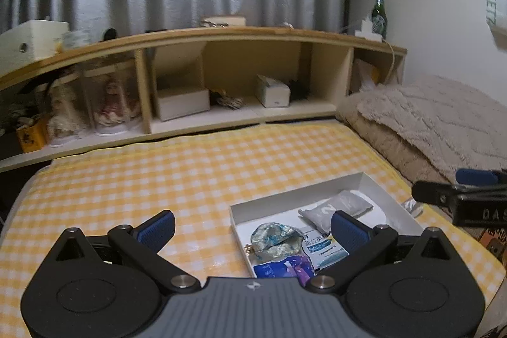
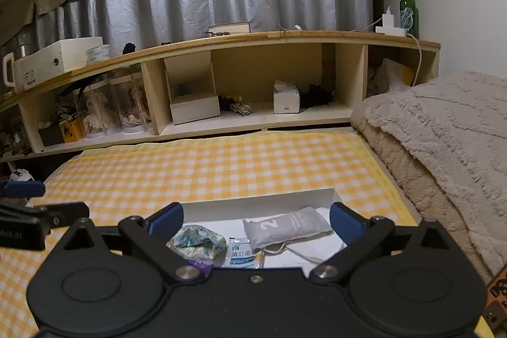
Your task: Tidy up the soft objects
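A shallow white box (image 1: 269,206) (image 2: 253,200) lies on the yellow checked sheet. Inside it are a grey pouch marked 2 (image 1: 336,208) (image 2: 288,227), a crumpled blue-green cloth pouch (image 1: 274,239) (image 2: 196,241), a white and blue packet (image 1: 326,251) (image 2: 244,255) and a purple-blue packet (image 1: 285,268). My left gripper (image 1: 253,225) hovers open over the box's left wall, holding nothing. My right gripper (image 2: 256,219) hangs open above the box, over the grey pouch, also with nothing between its fingers. The right gripper's tip (image 1: 443,195) shows at the left wrist view's right edge.
A beige fluffy blanket (image 1: 427,122) (image 2: 443,129) is piled on the right of the bed. A wooden headboard shelf (image 1: 221,35) (image 2: 253,38) holds boxes, dolls, a tissue box (image 2: 286,97) and a green bottle (image 2: 408,10). Grey curtains hang behind.
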Available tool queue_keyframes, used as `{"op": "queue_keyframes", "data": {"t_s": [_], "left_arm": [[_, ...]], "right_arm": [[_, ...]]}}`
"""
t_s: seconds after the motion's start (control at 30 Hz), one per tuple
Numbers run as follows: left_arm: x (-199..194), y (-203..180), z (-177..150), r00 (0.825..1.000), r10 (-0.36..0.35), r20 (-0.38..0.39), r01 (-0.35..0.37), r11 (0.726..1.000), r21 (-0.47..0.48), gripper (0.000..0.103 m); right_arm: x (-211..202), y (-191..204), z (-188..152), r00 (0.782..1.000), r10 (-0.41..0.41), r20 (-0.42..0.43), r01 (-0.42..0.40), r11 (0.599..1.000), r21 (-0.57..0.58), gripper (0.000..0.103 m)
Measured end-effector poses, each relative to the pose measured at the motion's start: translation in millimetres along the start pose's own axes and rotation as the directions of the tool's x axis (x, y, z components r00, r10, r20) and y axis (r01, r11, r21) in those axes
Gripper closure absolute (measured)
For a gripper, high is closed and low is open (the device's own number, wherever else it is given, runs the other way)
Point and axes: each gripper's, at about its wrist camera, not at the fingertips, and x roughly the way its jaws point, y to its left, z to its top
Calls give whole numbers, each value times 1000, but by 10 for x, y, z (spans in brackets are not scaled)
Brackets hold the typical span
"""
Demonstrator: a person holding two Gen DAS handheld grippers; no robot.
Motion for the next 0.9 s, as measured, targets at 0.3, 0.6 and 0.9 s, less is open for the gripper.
{"op": "queue_keyframes", "data": {"t_s": [0.3, 0.6, 0.9], "left_arm": [[-505, 34, -178, 1000, 15, 8, -15, 999, -28, 0], [-761, 25, -424, 999, 49, -18, -50, 998, -31, 0], [-916, 31, -647, 998, 66, -21, -67, 997, -45, 0]], "right_arm": [[-476, 111, -131, 999, 33, 21, -33, 999, -9, 0], [-809, 212, -324, 999, 12, 33, -11, 999, -36, 0], [-893, 326, -569, 1000, -5, -28, 4, 999, -54, 0]]}}
